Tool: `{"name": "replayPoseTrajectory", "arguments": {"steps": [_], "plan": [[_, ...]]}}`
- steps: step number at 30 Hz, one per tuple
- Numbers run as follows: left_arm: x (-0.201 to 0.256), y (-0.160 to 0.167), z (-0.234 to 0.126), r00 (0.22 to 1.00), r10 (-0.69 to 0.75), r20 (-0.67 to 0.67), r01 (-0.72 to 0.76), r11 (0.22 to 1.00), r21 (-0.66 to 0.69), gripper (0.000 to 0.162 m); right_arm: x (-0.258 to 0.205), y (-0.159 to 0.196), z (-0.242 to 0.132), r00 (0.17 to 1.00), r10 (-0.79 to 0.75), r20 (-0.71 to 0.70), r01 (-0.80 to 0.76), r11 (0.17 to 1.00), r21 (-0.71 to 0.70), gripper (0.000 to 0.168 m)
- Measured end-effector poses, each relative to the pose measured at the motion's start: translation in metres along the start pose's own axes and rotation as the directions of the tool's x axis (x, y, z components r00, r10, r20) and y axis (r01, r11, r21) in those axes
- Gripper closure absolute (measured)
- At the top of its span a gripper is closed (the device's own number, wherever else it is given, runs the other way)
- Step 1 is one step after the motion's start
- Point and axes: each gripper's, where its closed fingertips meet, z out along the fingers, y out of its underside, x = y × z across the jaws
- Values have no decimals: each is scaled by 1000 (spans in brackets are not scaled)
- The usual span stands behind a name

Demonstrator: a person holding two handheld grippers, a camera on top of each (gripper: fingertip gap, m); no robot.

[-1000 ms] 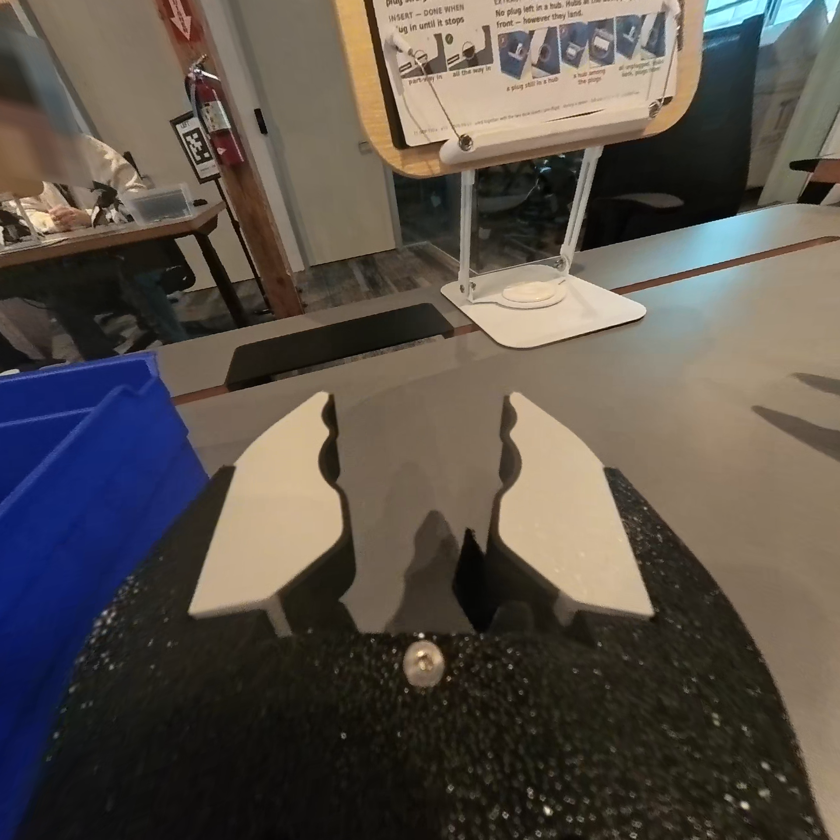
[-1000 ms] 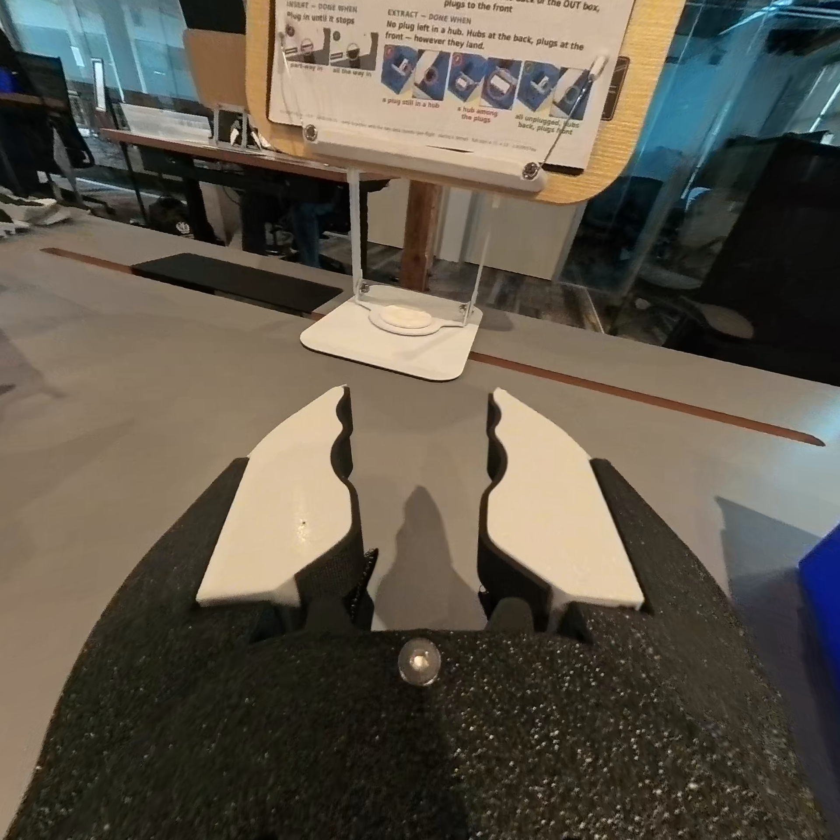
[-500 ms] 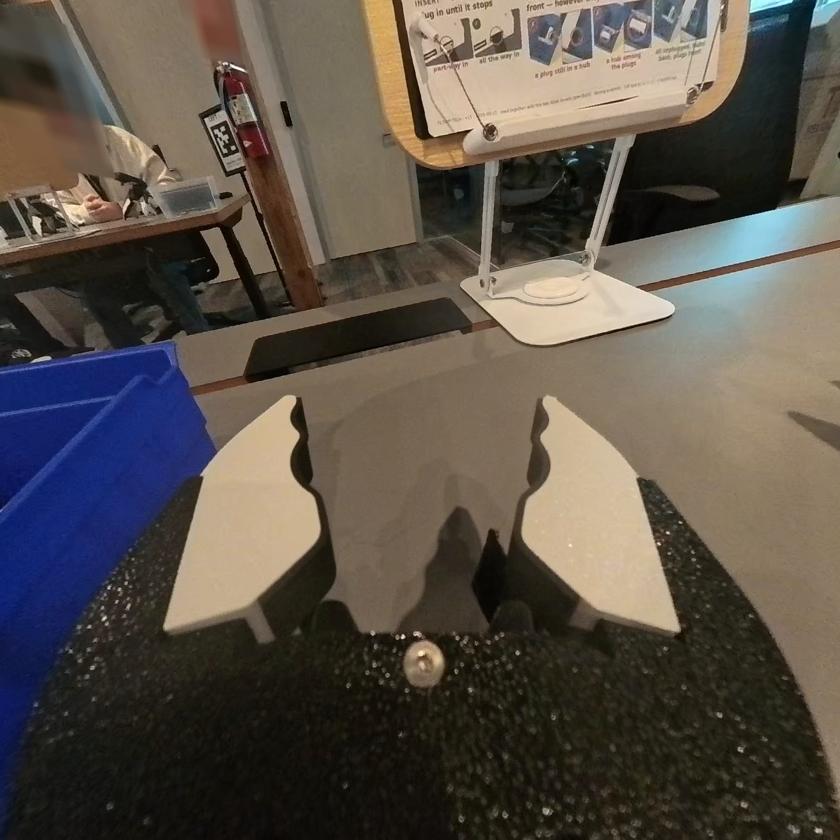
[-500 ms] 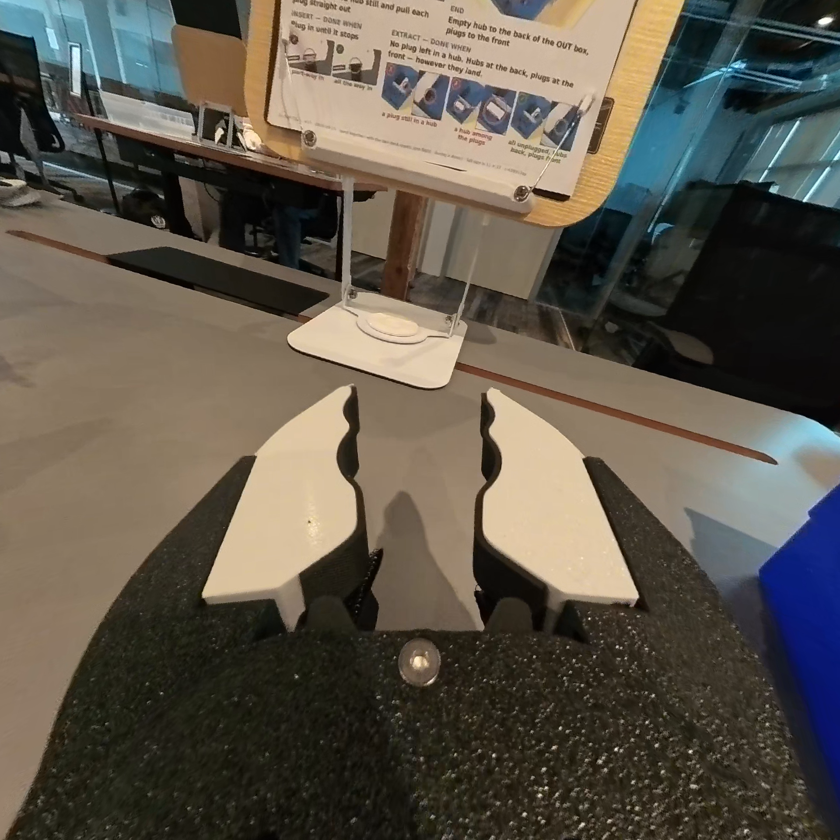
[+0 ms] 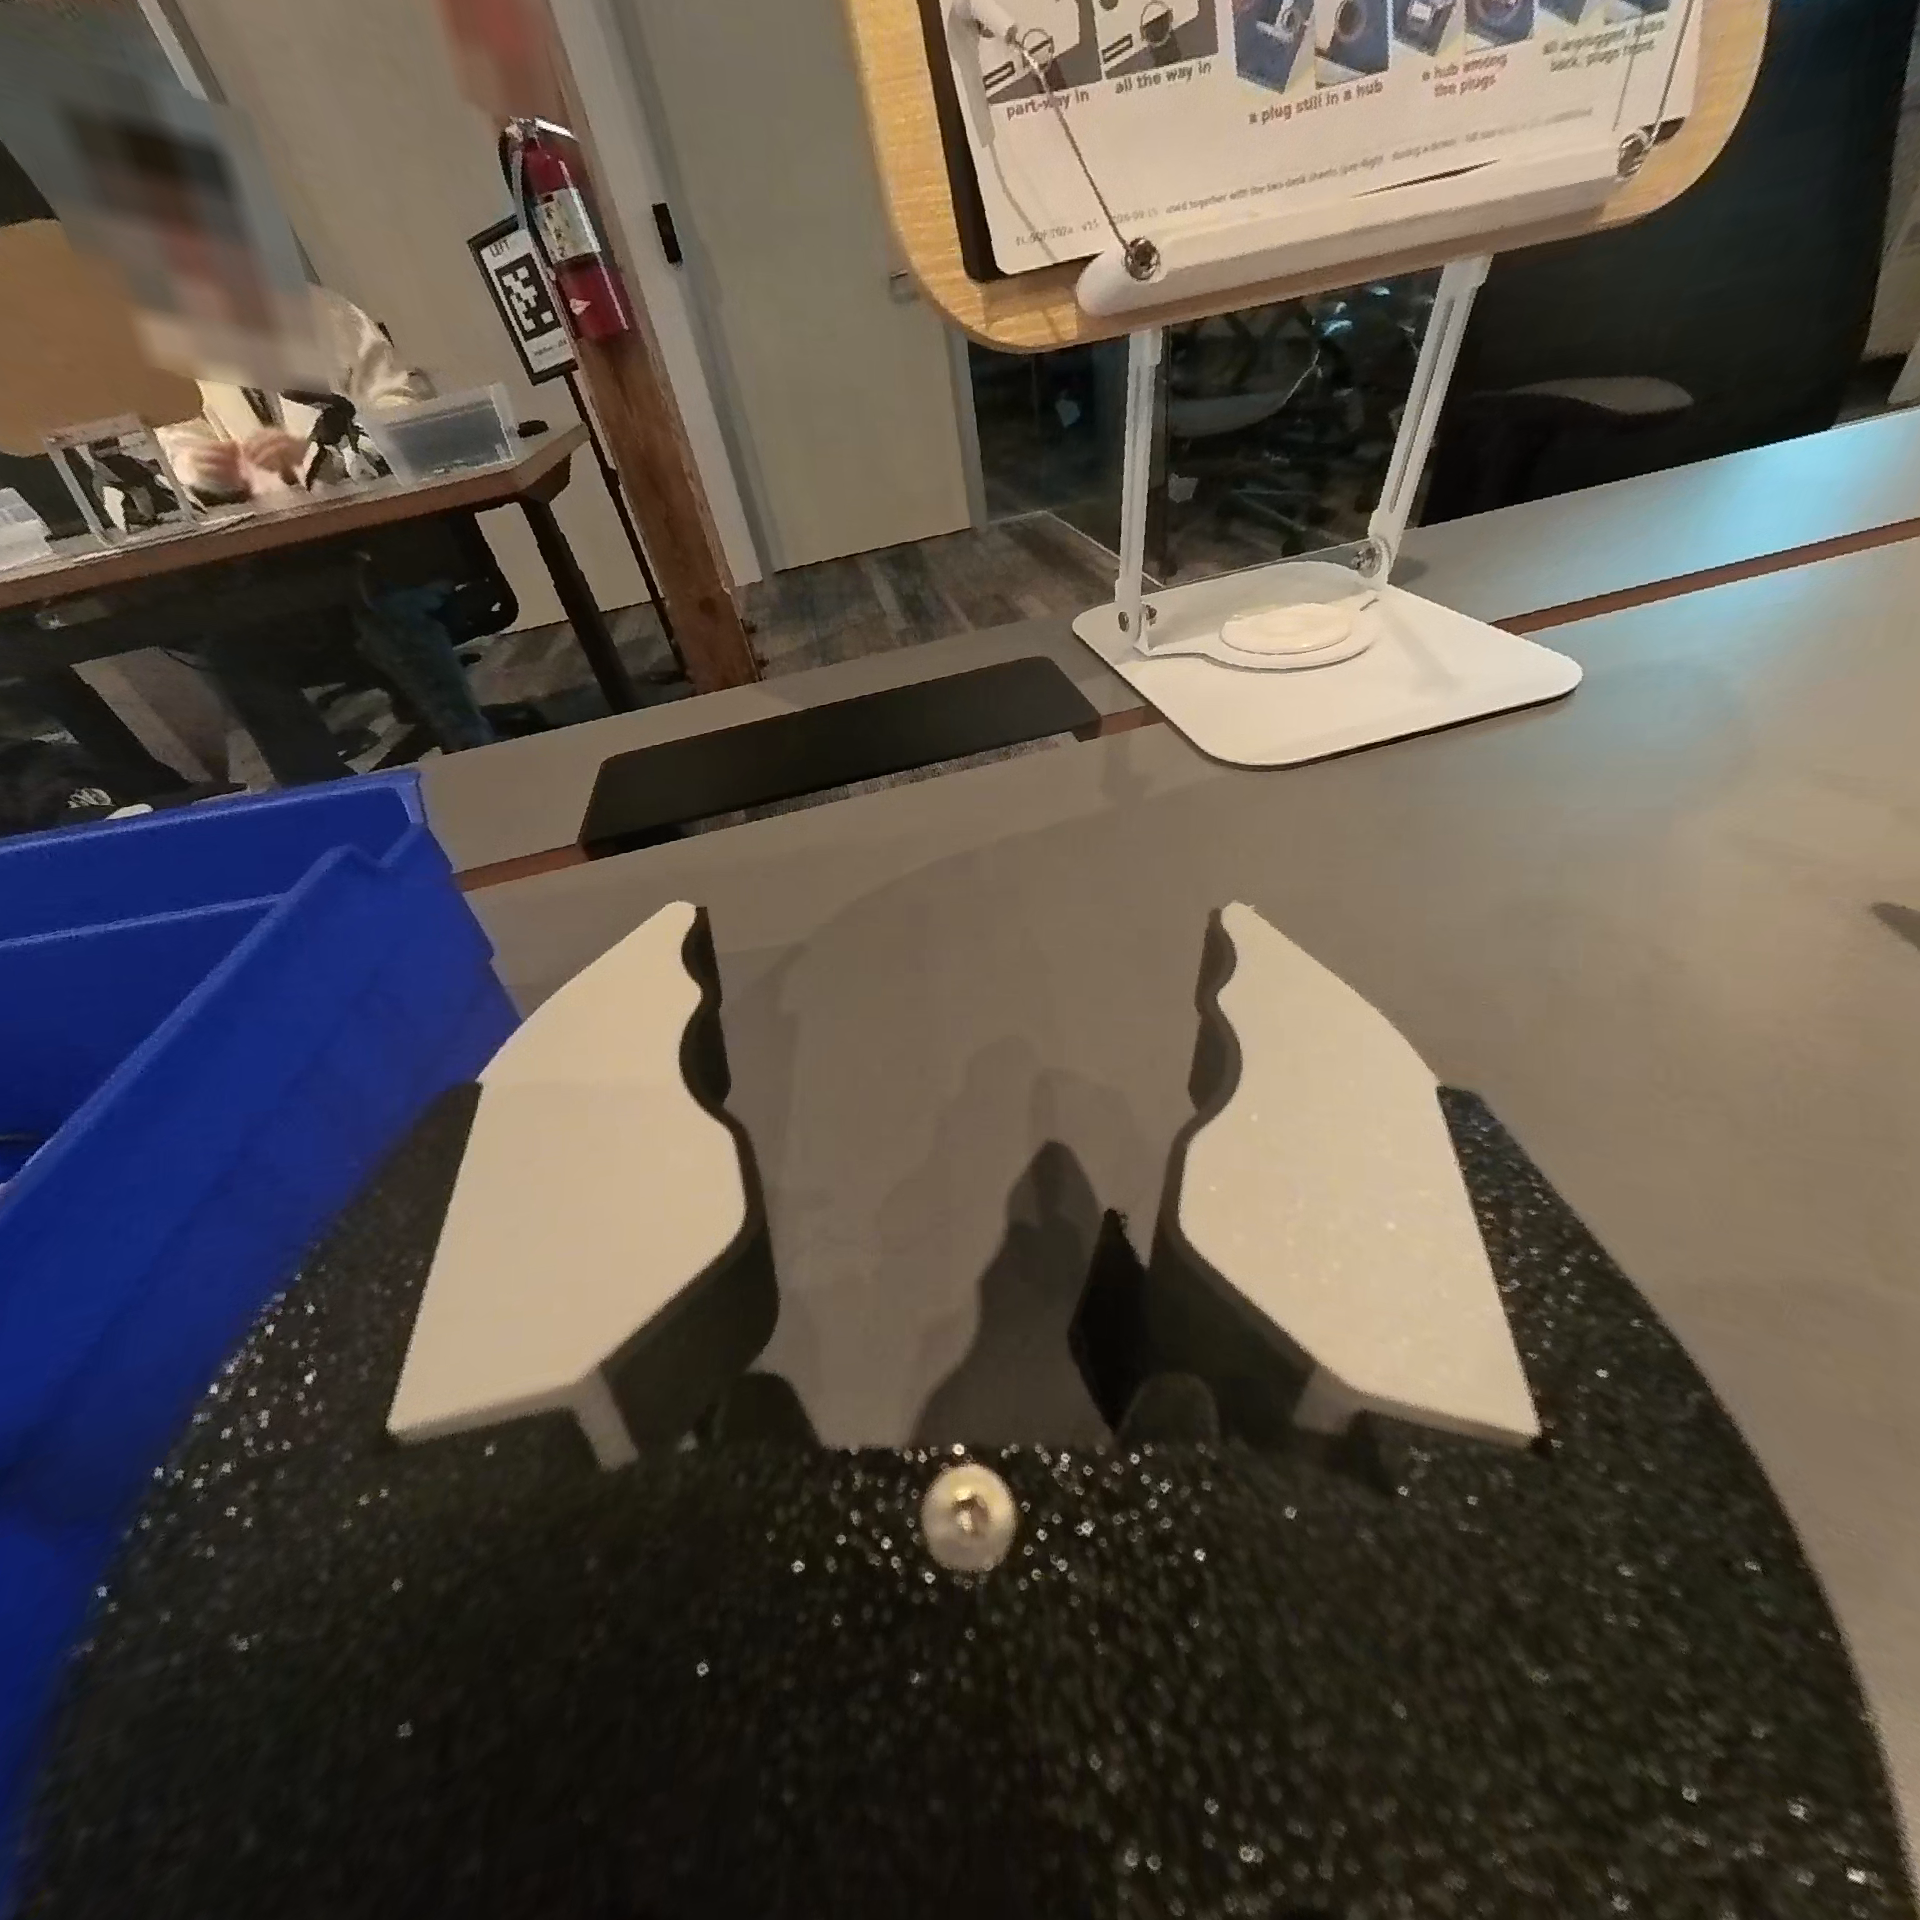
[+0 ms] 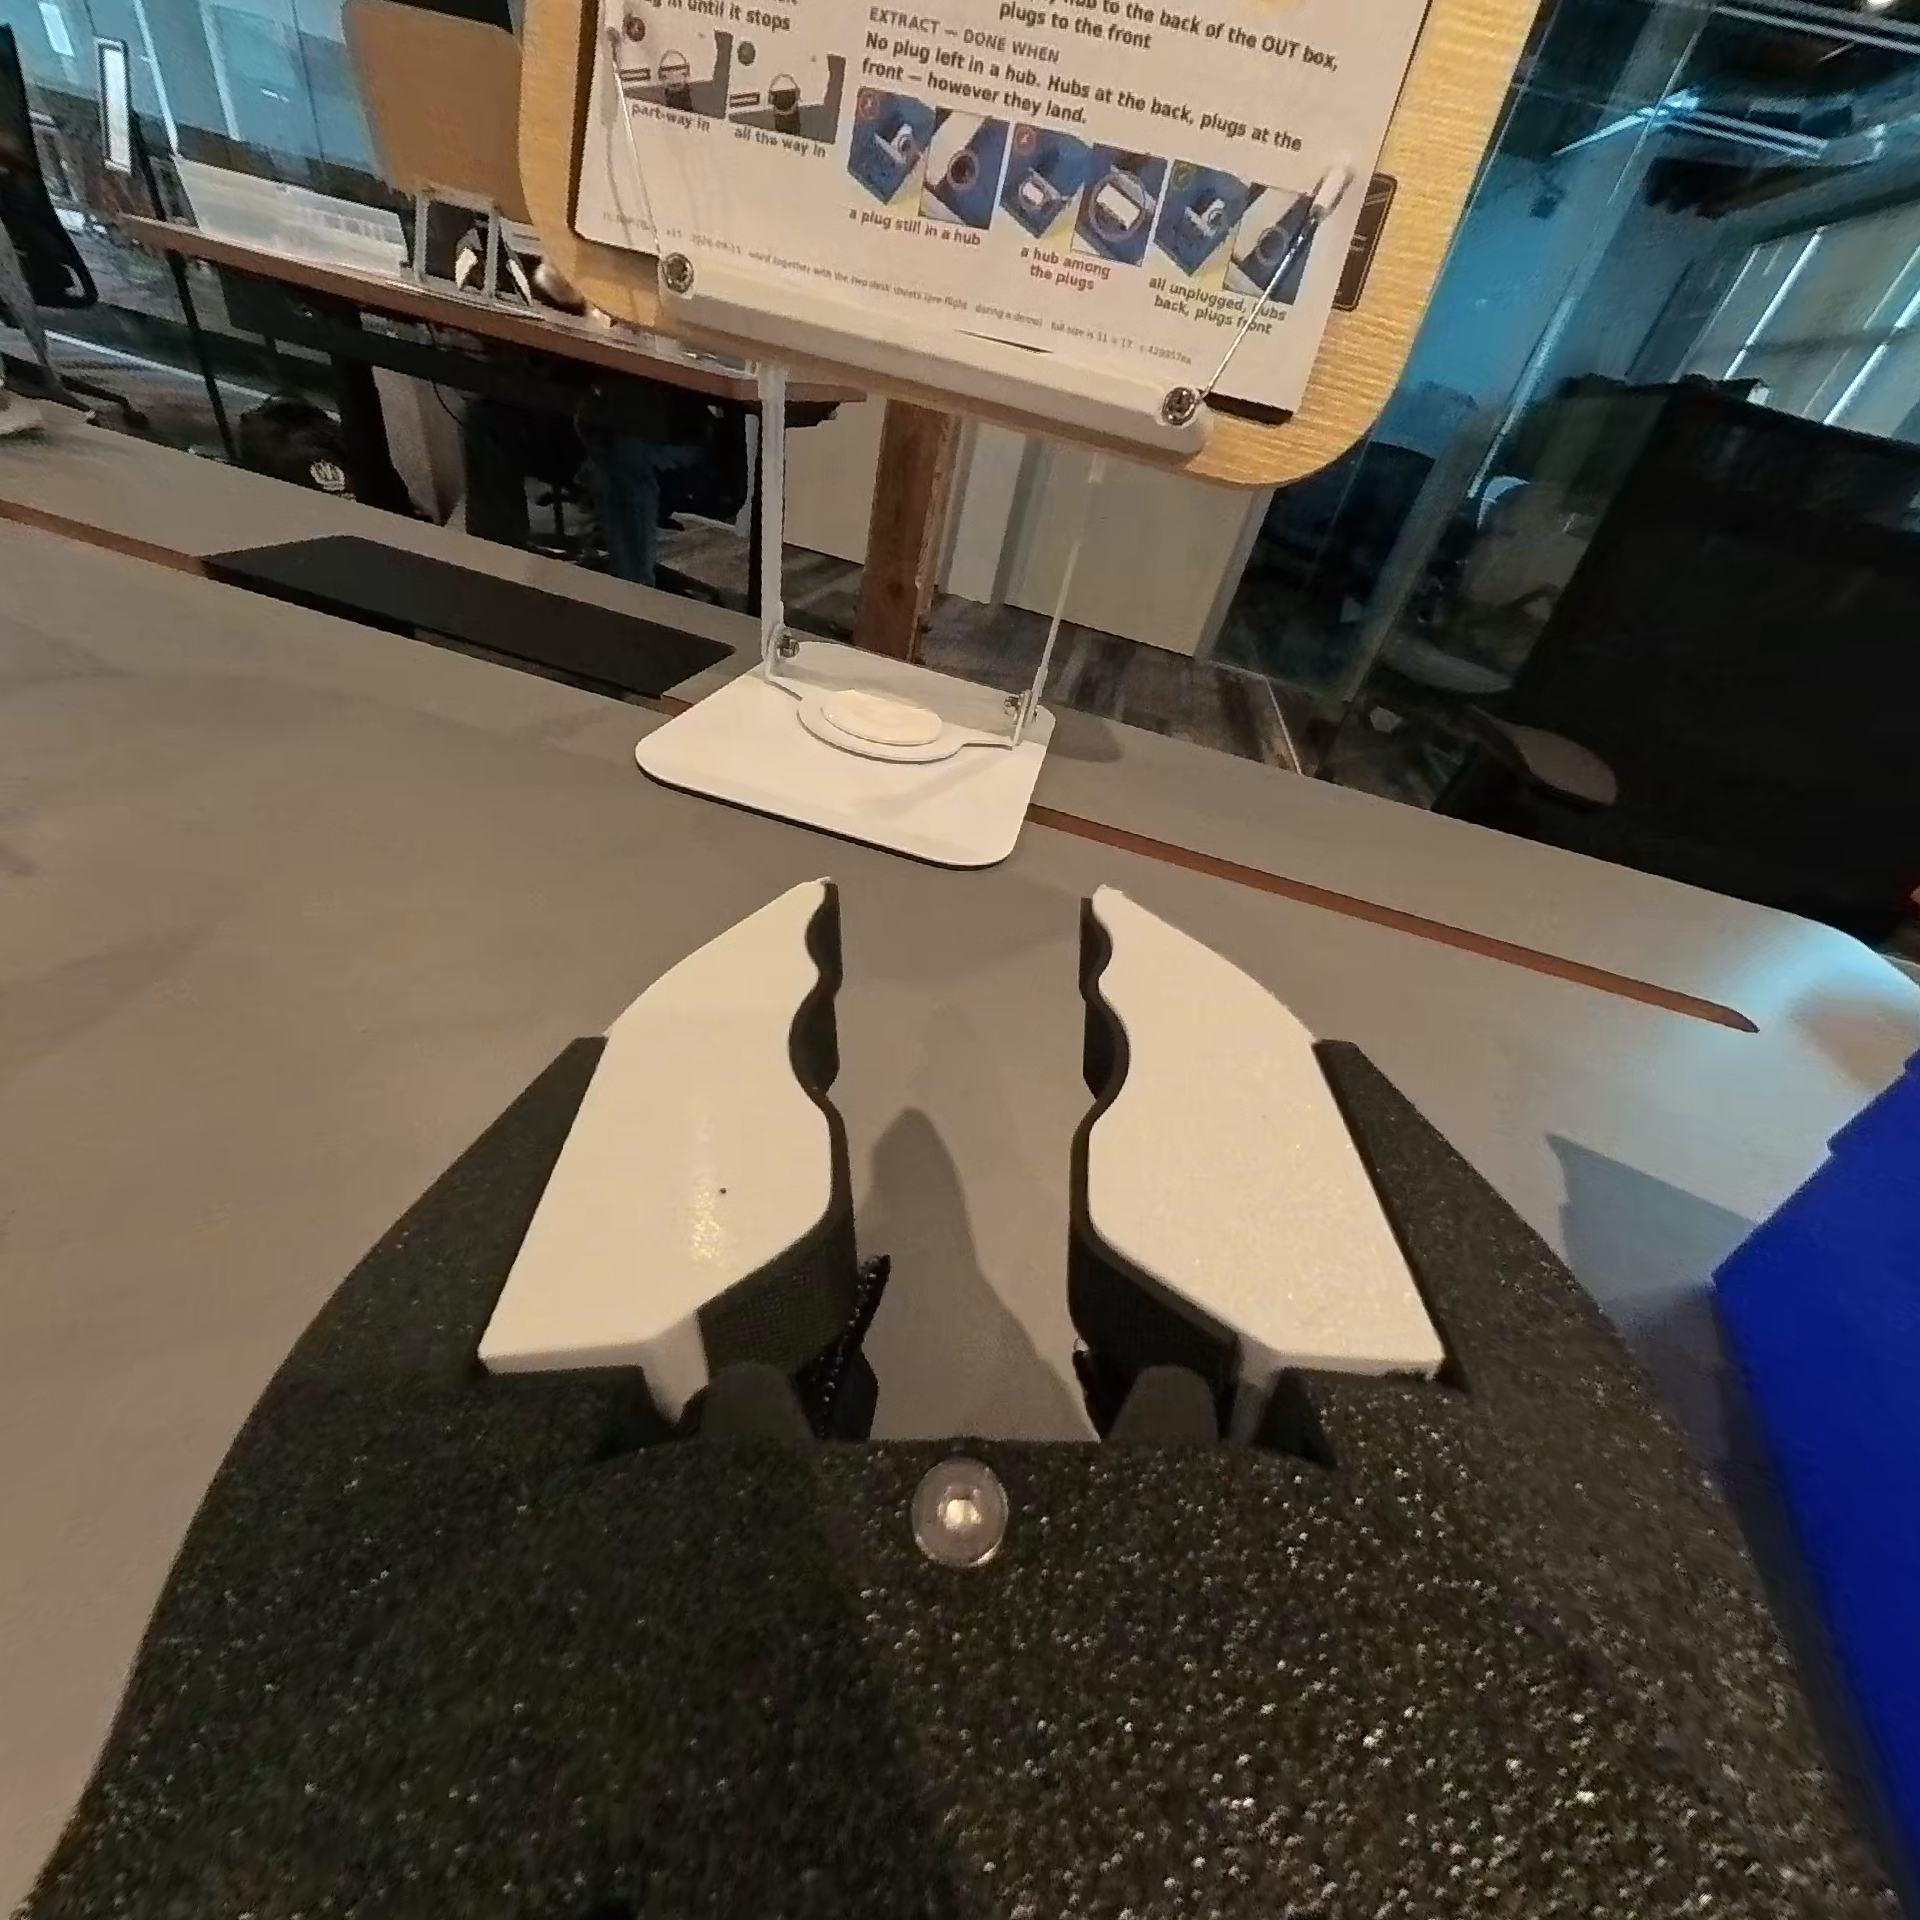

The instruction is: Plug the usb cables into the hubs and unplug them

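Two empty claws over a bare grey table, no cables or hubs in sight.

Left wrist view: the left claw (image 5: 956, 1023) gapes wide, holding nothing, with the blue bin (image 5: 208, 997) just left of it and the white stand (image 5: 1340, 675) well beyond. Right wrist view: the right claw (image 6: 958, 997) stands moderately parted, empty, short of the white stand (image 6: 852, 769), a blue bin (image 6: 1829, 1351) to its right. Cables and hubs are hidden, perhaps binned; likely light, cords limp, best pinched by the stiff plug.

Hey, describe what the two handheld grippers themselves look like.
Both match. The left gripper and right gripper each have two flat white jaws with wavy, black-lined inner edges, set in a speckled black body with one silver screw at its centre. No cables or sleeves show.
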Motion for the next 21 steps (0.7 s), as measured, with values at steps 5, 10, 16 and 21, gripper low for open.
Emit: {"name": "replayPoseTrajectory", "arguments": {"steps": [5, 10, 16, 21], "plan": [[0, 0, 0, 1000, 2, 1, -2, 1000, 2, 75, -1, 1, 0, 1000, -2, 4, 2, 1000, -4, 128], [1, -1, 1, 1000, 3, 0, -3, 1000, 5, 76, -1, 2, -1, 1000, 3, 6, -3, 1000, -16, 135], [0, -3, -1, 1000, 4, 5, -4, 1000, 12, 78, 2, 1, -1, 1000, -14, -9, 14, 1000, -24, 141], [0, -2, 0, 1000, 2, 4, -2, 1000, 10, 79, 3, -1, -2, 999, -37, -16, 37, 999, -15, 145]]}}
